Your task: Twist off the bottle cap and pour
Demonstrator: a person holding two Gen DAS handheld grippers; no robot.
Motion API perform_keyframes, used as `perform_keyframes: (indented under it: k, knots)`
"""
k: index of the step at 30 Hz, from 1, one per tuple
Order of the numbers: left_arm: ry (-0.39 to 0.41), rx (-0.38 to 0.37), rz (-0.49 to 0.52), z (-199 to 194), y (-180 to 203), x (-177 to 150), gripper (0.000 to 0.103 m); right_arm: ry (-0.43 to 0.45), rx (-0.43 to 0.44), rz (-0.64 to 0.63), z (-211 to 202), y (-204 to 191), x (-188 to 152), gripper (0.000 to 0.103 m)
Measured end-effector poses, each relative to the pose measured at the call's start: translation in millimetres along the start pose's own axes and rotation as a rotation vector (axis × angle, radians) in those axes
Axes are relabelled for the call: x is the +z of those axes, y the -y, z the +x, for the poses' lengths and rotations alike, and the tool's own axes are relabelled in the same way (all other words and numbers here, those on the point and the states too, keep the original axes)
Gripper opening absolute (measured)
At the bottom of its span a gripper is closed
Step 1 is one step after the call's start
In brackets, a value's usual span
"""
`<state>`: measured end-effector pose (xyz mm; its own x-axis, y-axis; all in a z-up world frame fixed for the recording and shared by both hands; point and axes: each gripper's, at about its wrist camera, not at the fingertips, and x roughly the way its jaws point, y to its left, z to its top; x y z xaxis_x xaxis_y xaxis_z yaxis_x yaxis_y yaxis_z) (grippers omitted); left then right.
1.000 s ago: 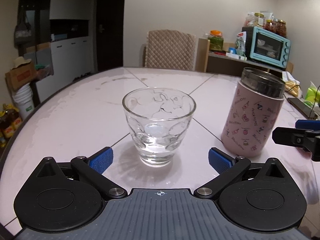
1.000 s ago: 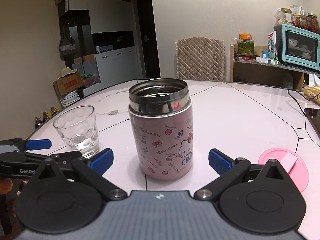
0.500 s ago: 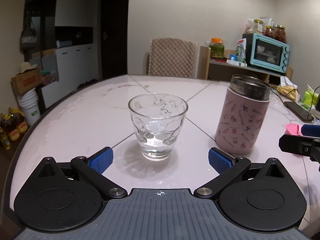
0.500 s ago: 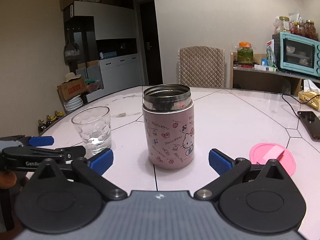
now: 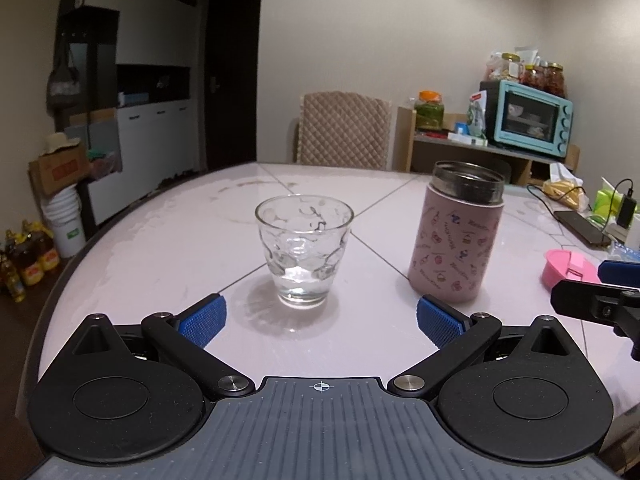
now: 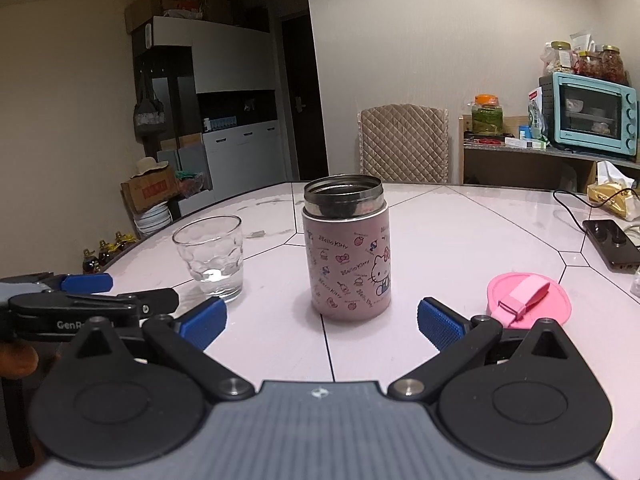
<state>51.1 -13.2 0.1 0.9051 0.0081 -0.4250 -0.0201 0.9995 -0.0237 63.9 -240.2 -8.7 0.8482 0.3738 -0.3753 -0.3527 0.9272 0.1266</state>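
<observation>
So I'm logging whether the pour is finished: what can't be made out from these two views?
- Contents of the pink bottle: both views see only its steel rim, and the inside is dark.
- Water level in the glass: the dimpled wall distorts it; only a little shows near the bottom.
- Underside and threads of the pink cap: it lies flat on the table; the left view cuts it off behind the right gripper.

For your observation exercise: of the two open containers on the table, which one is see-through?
The glass tumbler, clear with dimpled sides; the pink cartoon-printed flask beside it is opaque with a steel rim.
</observation>
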Motion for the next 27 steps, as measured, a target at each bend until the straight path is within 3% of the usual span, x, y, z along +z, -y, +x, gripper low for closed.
perform_keyframes:
  k: [27]
  knots:
    - [0.030,-0.017,0.018,-39.0,10.9,-13.9,0.103,0.034,-0.015,-0.010,-40.6,-9.7,-14.4,0.103]
